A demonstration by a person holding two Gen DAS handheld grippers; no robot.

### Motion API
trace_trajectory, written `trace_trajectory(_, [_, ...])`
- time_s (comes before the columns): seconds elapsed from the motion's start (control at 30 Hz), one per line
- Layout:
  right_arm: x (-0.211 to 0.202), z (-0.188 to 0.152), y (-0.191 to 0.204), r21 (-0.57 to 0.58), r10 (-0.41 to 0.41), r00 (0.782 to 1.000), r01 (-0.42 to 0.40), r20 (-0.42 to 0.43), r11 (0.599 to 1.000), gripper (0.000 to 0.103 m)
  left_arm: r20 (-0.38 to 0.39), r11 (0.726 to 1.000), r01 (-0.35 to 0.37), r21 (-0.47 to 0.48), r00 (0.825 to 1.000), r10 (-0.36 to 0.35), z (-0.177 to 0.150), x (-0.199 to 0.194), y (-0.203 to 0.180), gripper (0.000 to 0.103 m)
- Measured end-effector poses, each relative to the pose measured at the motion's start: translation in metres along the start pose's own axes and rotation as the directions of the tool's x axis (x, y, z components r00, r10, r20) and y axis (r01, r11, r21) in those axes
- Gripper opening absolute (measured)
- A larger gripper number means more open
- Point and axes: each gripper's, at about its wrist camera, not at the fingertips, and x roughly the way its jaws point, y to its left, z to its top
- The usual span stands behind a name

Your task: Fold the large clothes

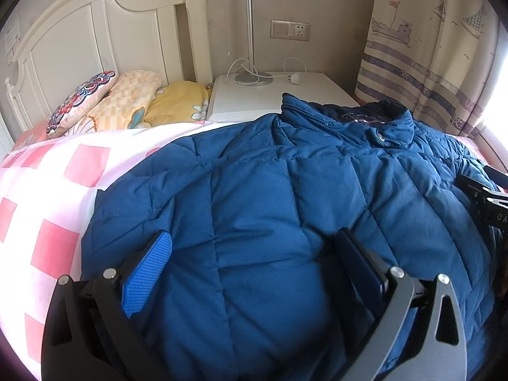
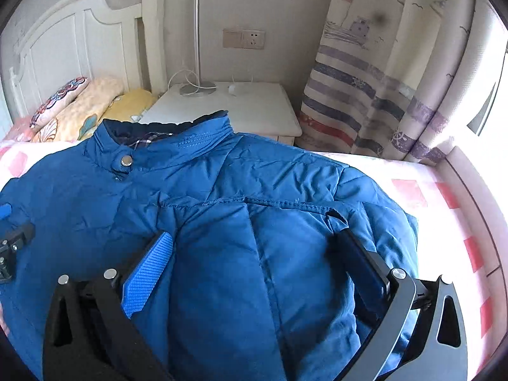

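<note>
The blue padded jacket (image 1: 270, 209) lies flat on the bed (image 1: 57, 190), collar away from both grippers, the left gripper (image 1: 254, 247) and right gripper (image 2: 257, 250) over its body with fingers wide, gripping nothing.

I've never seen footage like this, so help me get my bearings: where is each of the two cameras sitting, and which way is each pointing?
Left wrist: on the left gripper, looking down its open fingers over the blue jacket; the right gripper shows at the edge.
Right wrist: on the right gripper, open above the jacket's folded sleeve; left gripper at the edge.
Shared: jacket, headboard, nightstand, curtain.
</note>
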Motion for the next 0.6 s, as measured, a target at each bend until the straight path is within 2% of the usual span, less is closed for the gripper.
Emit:
trace_trajectory(0.1, [0.002,-0.001,0.0,-0.005,0.001,1.0,-0.001,-0.006,1.0,0.099,0.0,1.0,-0.001,0.001,1.0,0.001,0.0,0.0,-0.001,0.101])
trace_trajectory(0.2, [0.0,-0.001,-0.009,0.038,0.056,0.998,-0.056,-0.007,0.998,0.099,0.0,1.0,0.001,-0.001,1.0,-0.001,0.0,0.0,0.0,0.101])
trace_trajectory(0.27, [-0.013,-0.002,-0.014,0.075,0.044,0.999,-0.044,0.0,0.996,0.099,0.0,1.0,0.0,0.0,1.0,0.0,0.0,0.0,0.0,0.101])
trace_trajectory(0.33, [-0.041,-0.007,-0.015,0.094,-0.016,0.998,0.011,0.056,0.996,0.099,0.0,1.0,0.001,0.0,1.0,-0.001,0.0,0.0,0.0,0.101])
trace_trajectory(0.43, [-0.068,-0.019,-0.008,0.052,0.004,0.996,-0.008,0.089,0.999,0.099,-0.001,1.0,0.001,0.0,1.0,-0.001,0.0,0.0,0.0,0.101])
trace_trajectory(0.5, [-0.067,-0.03,-0.001,-0.008,-0.001,0.998,0.002,0.058,1.0,0.099,-0.001,1.0,0.002,-0.001,1.0,-0.002,0.0,0.0,0.0,0.101])
trace_trajectory(0.53, [-0.056,-0.038,0.005,-0.058,-0.029,0.999,0.03,0.019,0.998,0.099,-0.001,1.0,0.002,-0.001,1.0,-0.002,0.0,0.0,0.0,0.101])
trace_trajectory(0.6, [-0.039,-0.047,0.004,-0.058,0.0,0.999,-0.002,-0.036,0.998,0.099,0.001,1.0,0.001,0.001,1.0,-0.001,0.0,0.0,0.0,0.101])
